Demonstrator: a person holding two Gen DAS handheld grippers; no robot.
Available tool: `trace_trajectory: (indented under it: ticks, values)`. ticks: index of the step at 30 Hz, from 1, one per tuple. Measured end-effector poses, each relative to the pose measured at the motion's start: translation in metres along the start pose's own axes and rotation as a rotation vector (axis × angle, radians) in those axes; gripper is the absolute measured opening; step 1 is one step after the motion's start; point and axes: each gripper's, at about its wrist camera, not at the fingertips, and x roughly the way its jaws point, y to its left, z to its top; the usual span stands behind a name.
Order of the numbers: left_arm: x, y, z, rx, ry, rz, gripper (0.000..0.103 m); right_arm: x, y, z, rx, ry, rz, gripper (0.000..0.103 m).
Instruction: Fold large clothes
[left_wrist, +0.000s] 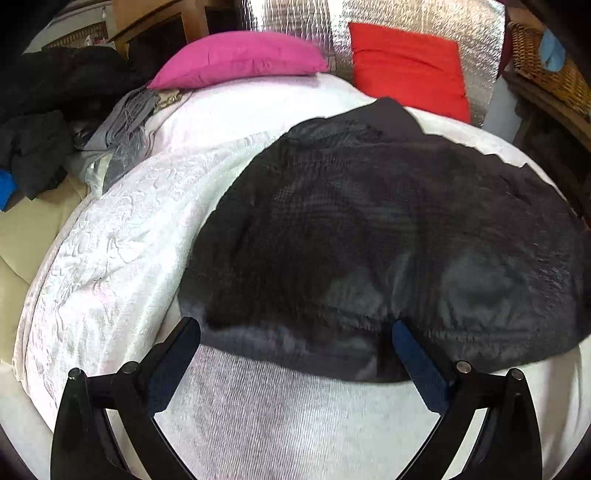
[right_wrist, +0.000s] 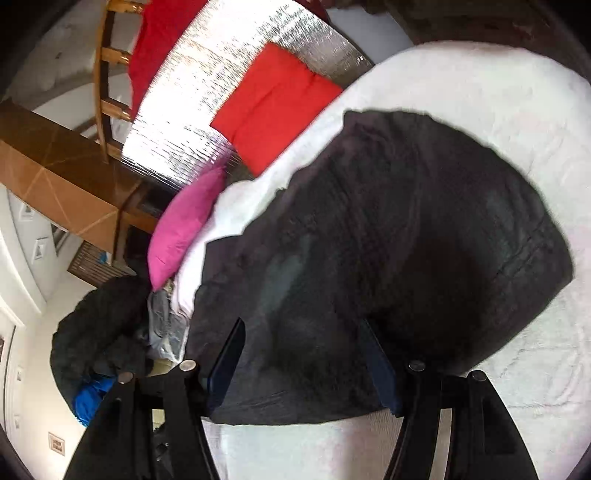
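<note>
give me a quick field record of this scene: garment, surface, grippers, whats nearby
garment: black garment spread on the bed
surface: white bedspread
left gripper: open, at the garment's near hem
right gripper: open, fingers over the garment's near edge
pillows: pink pillow and red pillow at the far end
side: dark clothes pile to the left

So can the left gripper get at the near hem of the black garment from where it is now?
Probably yes. The left gripper is open, its fingers straddling the near edge of the black garment, which lies flat on the white bedcover. Nothing sits between them, though whether it touches the cloth is unclear.
</note>
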Motion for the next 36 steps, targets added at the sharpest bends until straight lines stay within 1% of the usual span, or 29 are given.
trace_trajectory:
  ticks: [1,2,4,5,6,8,10,14,16,20,22,24,25,27,29,32,36]
  values:
    - [-0.005,0.001,-0.003,0.0,-0.005,-0.021,0.103,-0.007,0.001,0.0,-0.005,0.0,0.013,0.069]
    - [-0.011,0.003,-0.008,-0.007,-0.009,-0.058,0.103,-0.012,0.002,0.0,-0.006,0.006,0.022,0.07]
    - [-0.023,0.008,-0.018,-0.049,-0.004,-0.16,0.103,-0.023,0.0,-0.003,0.005,0.027,0.042,0.075]
    - [-0.026,0.011,-0.022,-0.075,0.006,-0.205,0.103,-0.028,-0.001,-0.005,0.015,0.038,0.047,0.076]
    - [-0.029,0.015,-0.026,-0.115,0.024,-0.269,0.103,-0.032,-0.004,-0.008,0.029,0.049,0.054,0.076]
    - [-0.027,0.018,-0.031,-0.169,0.072,-0.348,0.103,-0.038,-0.011,-0.013,0.067,0.07,0.074,0.076]
    - [-0.02,0.022,-0.033,-0.225,0.111,-0.399,0.103,-0.04,-0.02,-0.018,0.129,0.089,0.09,0.079]
    - [-0.001,0.036,-0.035,-0.386,0.165,-0.479,0.103,-0.037,-0.041,-0.023,0.26,0.102,0.132,0.079]
    - [0.01,0.044,-0.035,-0.458,0.185,-0.494,0.103,-0.034,-0.053,-0.025,0.334,0.096,0.132,0.079]
    - [0.038,0.05,-0.035,-0.589,0.256,-0.535,0.103,-0.024,-0.07,-0.028,0.445,0.068,0.129,0.08]
    - [0.046,0.055,-0.031,-0.647,0.242,-0.538,0.103,-0.015,-0.076,-0.028,0.486,0.056,0.116,0.08]
    - [0.049,0.057,-0.025,-0.675,0.214,-0.546,0.103,-0.008,-0.079,-0.026,0.504,0.05,0.099,0.08]
    - [0.052,0.057,-0.023,-0.681,0.213,-0.551,0.103,-0.002,-0.08,-0.024,0.511,0.045,0.091,0.08]
    - [0.06,0.059,-0.02,-0.708,0.207,-0.556,0.103,0.007,-0.078,-0.021,0.518,0.037,0.094,0.079]
    - [0.063,0.061,-0.017,-0.729,0.186,-0.56,0.103,0.014,-0.074,-0.016,0.506,0.02,0.092,0.082]
    - [0.071,0.062,-0.008,-0.738,0.164,-0.569,0.103,0.022,-0.066,-0.01,0.476,-0.012,0.077,0.084]
    - [0.08,0.067,-0.002,-0.789,0.156,-0.591,0.103,0.033,-0.054,-0.001,0.405,-0.053,0.024,0.084]
